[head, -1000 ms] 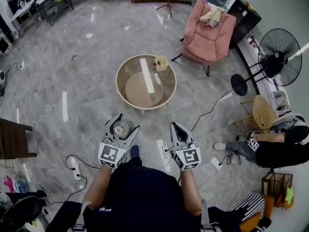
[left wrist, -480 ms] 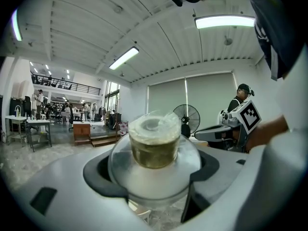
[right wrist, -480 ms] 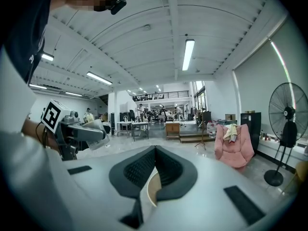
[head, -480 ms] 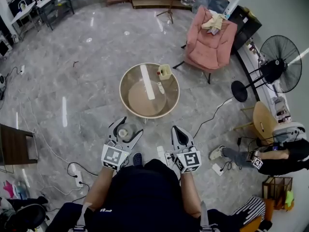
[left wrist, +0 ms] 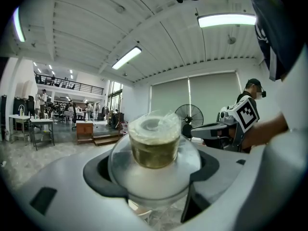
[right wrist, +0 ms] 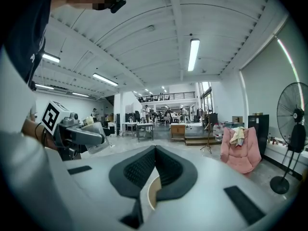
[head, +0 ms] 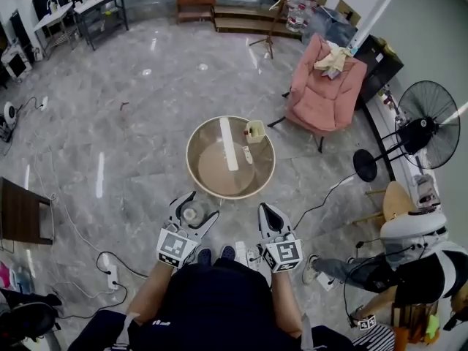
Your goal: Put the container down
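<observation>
A clear plastic container [left wrist: 154, 150] with a film-covered top and brownish contents sits between the jaws of my left gripper [left wrist: 153, 177], which is shut on it. In the head view the container [head: 192, 213] shows just below the round wooden table [head: 196, 146], held by the left gripper [head: 190, 214]. My right gripper [head: 266, 216] hangs beside it, shut with nothing between its dark pads [right wrist: 139, 170]. The left gripper also shows at the left of the right gripper view, container [right wrist: 94, 129] in its jaws.
A small yellow box [head: 254, 130] and a white remote [head: 246, 154] lie on the table's right part. A pink armchair [head: 325, 90], two standing fans [head: 428, 112], floor cables and a power strip [head: 110, 264] surround me. A seated person [head: 409, 269] is at the right.
I have stepped forward: the round table is closer to both grippers. The left gripper still holds the container; the right stays shut. The person at the right has shifted.
</observation>
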Demonstrator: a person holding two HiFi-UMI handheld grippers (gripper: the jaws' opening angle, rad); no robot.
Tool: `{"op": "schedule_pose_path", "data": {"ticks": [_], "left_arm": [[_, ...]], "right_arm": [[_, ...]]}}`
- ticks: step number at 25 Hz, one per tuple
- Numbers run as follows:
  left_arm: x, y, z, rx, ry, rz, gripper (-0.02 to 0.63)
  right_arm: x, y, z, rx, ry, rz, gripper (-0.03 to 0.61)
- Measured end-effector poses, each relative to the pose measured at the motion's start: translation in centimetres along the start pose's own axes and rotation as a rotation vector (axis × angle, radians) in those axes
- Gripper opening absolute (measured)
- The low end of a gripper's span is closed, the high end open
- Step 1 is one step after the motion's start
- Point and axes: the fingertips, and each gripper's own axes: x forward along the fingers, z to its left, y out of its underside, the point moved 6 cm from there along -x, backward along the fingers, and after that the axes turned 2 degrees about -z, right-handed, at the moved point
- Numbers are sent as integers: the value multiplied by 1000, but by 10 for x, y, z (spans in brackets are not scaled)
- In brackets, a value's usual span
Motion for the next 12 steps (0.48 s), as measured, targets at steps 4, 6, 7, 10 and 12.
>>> {"op": "schedule_pose_path", "data": {"ticks": [4,6,7,10,12], "left_arm": [[14,-6,-4,6,-15,-2,339],[19,-8,-6,12,-23,-1,341],[21,-10,-7,16,-26,-2,339],[25,-9,-12,9,-26,8,339],[29,-7,-14,13,-24,7,339]], "right_arm": [[5,-3,-15,-1,-20,-10,28],[7,-4,-21,3,-28,-15,28],[9,-5,-24,1,-31,-17,28],[14,-6,-28,-20,-38,-17,28],[17,-7,-32,-17,-52,-26,28]]}}
